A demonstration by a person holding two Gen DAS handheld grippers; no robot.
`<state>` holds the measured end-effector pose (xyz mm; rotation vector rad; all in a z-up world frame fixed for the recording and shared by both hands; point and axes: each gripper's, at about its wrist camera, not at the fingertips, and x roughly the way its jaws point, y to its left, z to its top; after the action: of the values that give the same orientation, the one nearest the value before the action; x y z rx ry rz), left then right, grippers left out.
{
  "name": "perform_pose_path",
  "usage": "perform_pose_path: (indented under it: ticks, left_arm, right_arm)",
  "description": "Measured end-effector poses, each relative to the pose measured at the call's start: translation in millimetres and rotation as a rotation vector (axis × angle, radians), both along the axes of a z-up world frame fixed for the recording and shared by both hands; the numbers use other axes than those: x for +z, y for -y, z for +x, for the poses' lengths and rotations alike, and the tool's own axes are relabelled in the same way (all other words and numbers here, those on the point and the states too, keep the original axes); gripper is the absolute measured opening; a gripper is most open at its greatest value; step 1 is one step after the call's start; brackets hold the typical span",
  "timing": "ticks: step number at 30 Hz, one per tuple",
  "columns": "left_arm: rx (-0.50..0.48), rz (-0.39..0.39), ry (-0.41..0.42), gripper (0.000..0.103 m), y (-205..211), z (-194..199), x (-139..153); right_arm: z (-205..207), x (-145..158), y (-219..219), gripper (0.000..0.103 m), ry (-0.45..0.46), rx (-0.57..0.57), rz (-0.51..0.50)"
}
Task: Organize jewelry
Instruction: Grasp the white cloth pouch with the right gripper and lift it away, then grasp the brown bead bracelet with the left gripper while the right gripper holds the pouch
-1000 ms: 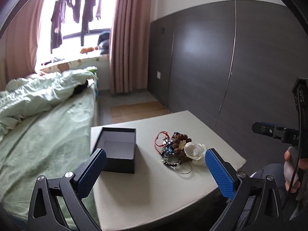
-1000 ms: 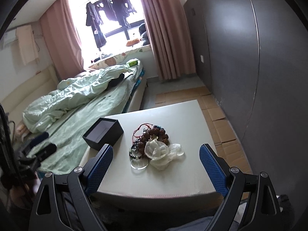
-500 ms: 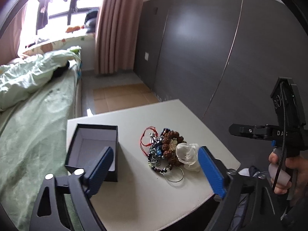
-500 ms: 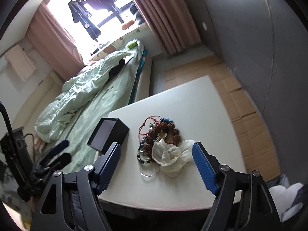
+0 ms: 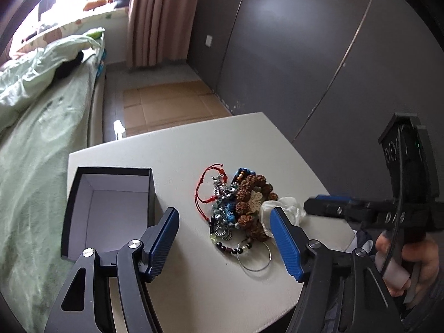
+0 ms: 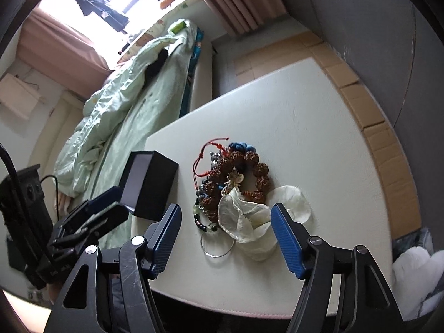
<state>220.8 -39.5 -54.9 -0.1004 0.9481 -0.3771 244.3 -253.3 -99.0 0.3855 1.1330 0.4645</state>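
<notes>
Left wrist: black box (image 5: 111,211) empty, open-topped.

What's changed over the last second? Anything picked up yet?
Both grippers have come in lower over the table toward the jewelry pile. The left gripper and right gripper have just been closing partway, nothing between the jaws. Nothing is picked up. The pile and the open black box lie unmoved.
</notes>
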Motion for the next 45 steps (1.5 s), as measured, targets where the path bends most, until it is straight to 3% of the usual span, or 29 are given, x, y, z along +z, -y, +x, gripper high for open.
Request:
perform_pose_path:
  ticks: [8, 9, 10, 11, 21, 30, 33, 38, 40, 42, 45]
  left_arm:
    - [-0.020, -0.017, -0.086, 0.062, 4.2, 29.6, -23.6]
    - [-0.021, -0.023, -0.089, 0.062, 3.8, 29.5, -26.7]
    - [-0.022, -0.028, -0.093, 0.062, 4.0, 30.2, -28.4]
    - [-0.022, -0.037, -0.101, 0.062, 3.6, 30.0, -32.7]
    - [-0.038, -0.074, -0.110, 0.062, 19.4, 34.4, -44.2]
    - [-0.058, 0.023, -0.086, 0.061, 47.7, 35.2, -51.4]
    - [-0.062, 0.117, -0.071, 0.052, 60.5, 35.4, -58.2]
    - [-0.073, 0.167, -0.081, 0.048, 70.2, 38.1, -69.3]
    - [-0.078, 0.193, -0.077, 0.032, 75.0, 39.3, -72.2]
    - [-0.073, 0.201, -0.068, 0.022, 74.9, 39.4, -71.8]
    - [-0.075, 0.184, -0.053, 0.019, 72.2, 40.6, -65.5]
  right_arm:
    - [18.7, -41.6, -14.2, 0.057, -0.113, 0.001, -0.095]
    - [20.6, -46.1, -16.9, 0.039, -0.121, 0.004, -0.121]
    - [22.7, -50.7, -17.2, 0.011, -0.139, 0.002, -0.128]
    - [24.3, -54.4, -16.2, 0.007, -0.154, 0.000, -0.114]
    - [12.5, -21.6, 14.6, 0.003, 0.004, -0.095, 0.024]
    - [2.5, 6.5, 38.2, 0.003, 0.128, -0.187, 0.095]
    - [1.3, 9.0, 42.6, 0.003, 0.142, -0.213, 0.104]
    - [1.2, 6.0, 48.6, 0.003, 0.129, -0.229, 0.120]
    - [0.9, 5.4, 47.7, 0.003, 0.126, -0.228, 0.120]
    - [1.4, 5.2, 46.4, 0.003, 0.125, -0.228, 0.117]
    - [0.6, 6.2, 46.2, 0.003, 0.124, -0.228, 0.118]
